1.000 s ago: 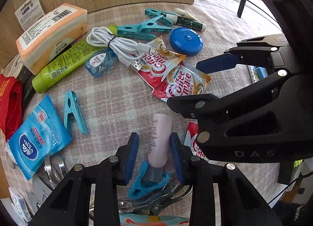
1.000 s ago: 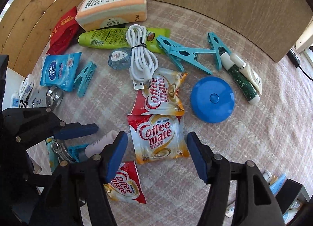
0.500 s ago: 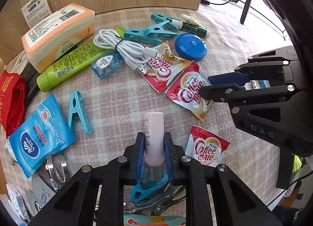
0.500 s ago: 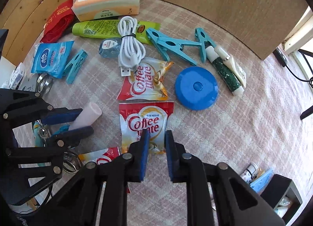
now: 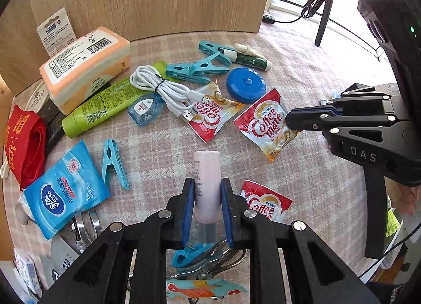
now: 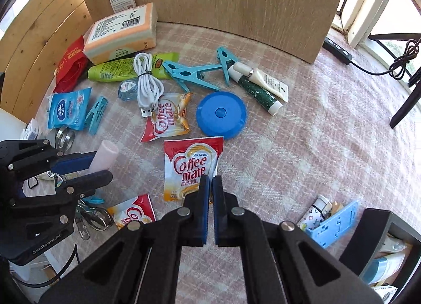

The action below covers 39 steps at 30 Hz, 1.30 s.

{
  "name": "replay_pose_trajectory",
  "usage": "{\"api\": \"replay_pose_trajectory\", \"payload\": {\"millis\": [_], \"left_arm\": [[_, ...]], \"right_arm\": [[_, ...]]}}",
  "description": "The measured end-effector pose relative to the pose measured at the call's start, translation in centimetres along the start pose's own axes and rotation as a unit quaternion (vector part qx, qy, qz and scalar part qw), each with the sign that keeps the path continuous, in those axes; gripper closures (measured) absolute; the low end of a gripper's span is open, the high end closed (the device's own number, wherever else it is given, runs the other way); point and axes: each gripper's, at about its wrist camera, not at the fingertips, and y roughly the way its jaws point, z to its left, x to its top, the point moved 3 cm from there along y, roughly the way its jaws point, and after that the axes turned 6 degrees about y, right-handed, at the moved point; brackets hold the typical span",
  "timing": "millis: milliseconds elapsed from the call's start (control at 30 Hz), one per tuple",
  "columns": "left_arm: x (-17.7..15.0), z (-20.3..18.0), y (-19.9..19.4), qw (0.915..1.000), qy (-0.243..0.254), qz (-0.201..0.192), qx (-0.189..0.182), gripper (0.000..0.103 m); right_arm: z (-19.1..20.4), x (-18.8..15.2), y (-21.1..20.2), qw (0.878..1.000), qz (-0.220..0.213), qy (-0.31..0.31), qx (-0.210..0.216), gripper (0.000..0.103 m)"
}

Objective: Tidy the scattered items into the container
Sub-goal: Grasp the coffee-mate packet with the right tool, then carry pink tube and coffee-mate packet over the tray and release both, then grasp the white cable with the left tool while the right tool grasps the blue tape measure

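L gripper: clamped on pink tube, 6 o'clock.
R gripper: fully closed, pinching Coffee mate sachet.

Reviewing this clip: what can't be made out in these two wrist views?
- Container: right wrist view only, cut off at the lower right corner; most of its inside is unseen.
- Pink tube: left wrist view, its cap end sits behind the left tongs.
- Coffee mate sachet: right wrist view, its lower corner is hidden between the right tongs.
- Metal clips: left wrist view, largely covered by the tong arms.
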Motion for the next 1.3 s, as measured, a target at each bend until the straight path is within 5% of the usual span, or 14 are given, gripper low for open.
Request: {"api": "replay_pose_trajectory", "payload": {"millis": [200, 567, 1033, 1100, 1167, 1200, 1300], "left_arm": [[1.7, -0.9, -1.9, 0.9996, 0.003, -0.02, -0.02, 0.084], [4.5, -14.5, -2.0, 0.9922, 0.08, -0.032, -0.091, 0.084], [1.7, -36.5, -3.3, 0.9493, 0.247, -0.005, -0.194, 0.084], [1.2, -38.1, -3.4, 0.944, 0.26, -0.002, -0.203, 0.076], [0.9, -38.9, -3.3, 0.9438, 0.265, 0.004, -0.197, 0.017], [1.0, -38.8, -3.5, 0.9486, 0.26, -0.01, -0.18, 0.013], [1.5, -37.8, -3.6, 0.9582, 0.243, -0.019, -0.15, 0.012]], "right_arm": [[-3.0, -1.1, -4.6, 0.999, -0.038, 0.028, 0.004, 0.1], [-12.8, -9.9, -13.6, 0.977, -0.112, 0.174, -0.045, 0.1], [-27.2, -24.5, -20.8, 0.919, -0.135, 0.345, -0.133, 0.1], [-27.5, -25.3, -21.0, 0.92, -0.138, 0.343, -0.127, 0.098], [-27.6, -25.8, -21.2, 0.918, -0.143, 0.347, -0.129, 0.085], [-27.6, -25.9, -21.5, 0.915, -0.148, 0.35, -0.133, 0.07], [-27.3, -25.8, -22.3, 0.911, -0.168, 0.348, -0.144, 0.058]]}}
